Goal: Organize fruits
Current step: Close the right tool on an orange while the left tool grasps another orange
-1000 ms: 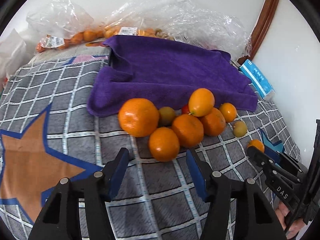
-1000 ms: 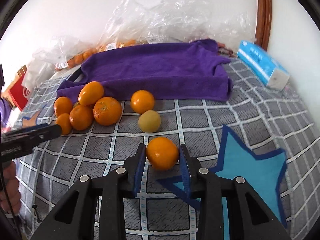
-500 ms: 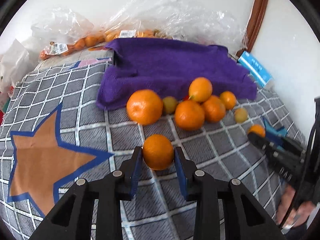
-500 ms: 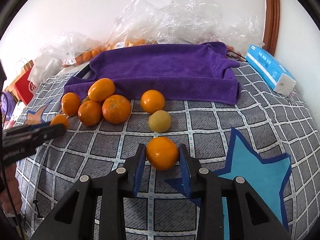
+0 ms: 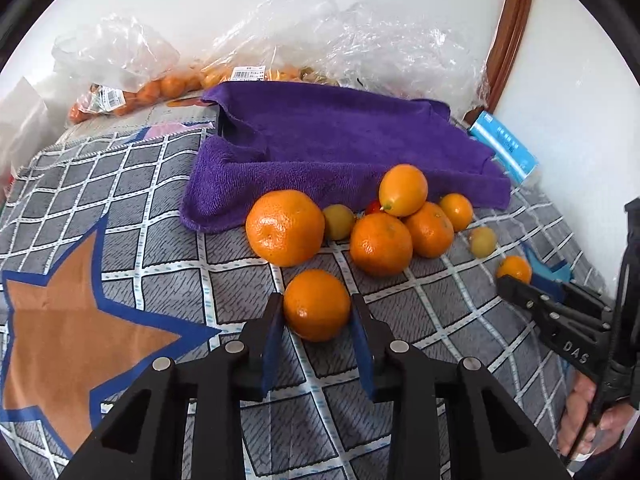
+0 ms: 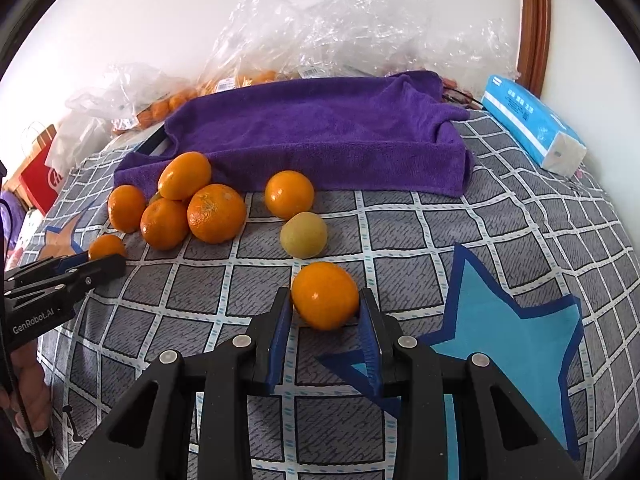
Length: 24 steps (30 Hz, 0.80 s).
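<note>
While fruit pile [image 5: 360,224] crowds (touching) towel [image 5: 340,148]

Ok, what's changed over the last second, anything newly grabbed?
The left gripper went from open and empty to shut on an orange pulled away from the pile. The right gripper kept its own orange; the purple towel is unchanged.

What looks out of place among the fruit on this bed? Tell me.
One red fruit sits mostly hidden in the pile of oranges beside the purple towel, the only red among orange and yellowish fruit. What kind it is cannot be told. One oval orange is perched on top of the others. Nothing looks spilled or damaged.
</note>
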Each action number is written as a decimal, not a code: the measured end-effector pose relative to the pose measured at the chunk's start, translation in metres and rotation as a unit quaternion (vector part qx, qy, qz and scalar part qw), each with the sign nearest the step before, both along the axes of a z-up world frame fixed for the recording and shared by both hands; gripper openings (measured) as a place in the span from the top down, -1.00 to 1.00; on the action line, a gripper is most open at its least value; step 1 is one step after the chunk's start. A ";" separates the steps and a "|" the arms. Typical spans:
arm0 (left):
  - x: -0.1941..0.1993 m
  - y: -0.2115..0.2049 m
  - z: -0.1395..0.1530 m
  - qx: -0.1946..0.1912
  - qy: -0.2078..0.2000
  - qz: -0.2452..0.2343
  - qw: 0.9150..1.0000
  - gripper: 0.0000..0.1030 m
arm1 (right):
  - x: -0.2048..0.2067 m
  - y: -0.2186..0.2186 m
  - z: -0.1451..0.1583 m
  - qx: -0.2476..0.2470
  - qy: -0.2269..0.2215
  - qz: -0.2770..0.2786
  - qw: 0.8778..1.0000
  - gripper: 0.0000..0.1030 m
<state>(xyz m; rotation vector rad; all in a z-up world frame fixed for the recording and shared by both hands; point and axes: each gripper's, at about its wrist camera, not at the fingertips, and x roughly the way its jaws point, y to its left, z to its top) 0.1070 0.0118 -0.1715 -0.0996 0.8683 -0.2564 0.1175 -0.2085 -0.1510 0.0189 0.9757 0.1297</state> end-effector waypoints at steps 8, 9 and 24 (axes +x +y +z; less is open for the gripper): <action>-0.004 0.009 -0.001 -0.045 0.004 -0.002 0.999 0.41 | -0.007 -0.007 0.008 0.037 -0.031 0.007 0.999 0.36; -0.007 0.006 0.000 -0.034 0.003 -0.005 0.999 0.41 | -0.008 -0.007 0.009 0.039 -0.033 0.004 0.999 0.36; -0.007 0.011 -0.002 -0.052 0.008 -0.032 0.998 0.41 | -0.009 -0.007 0.015 0.027 -0.047 -0.017 0.998 0.37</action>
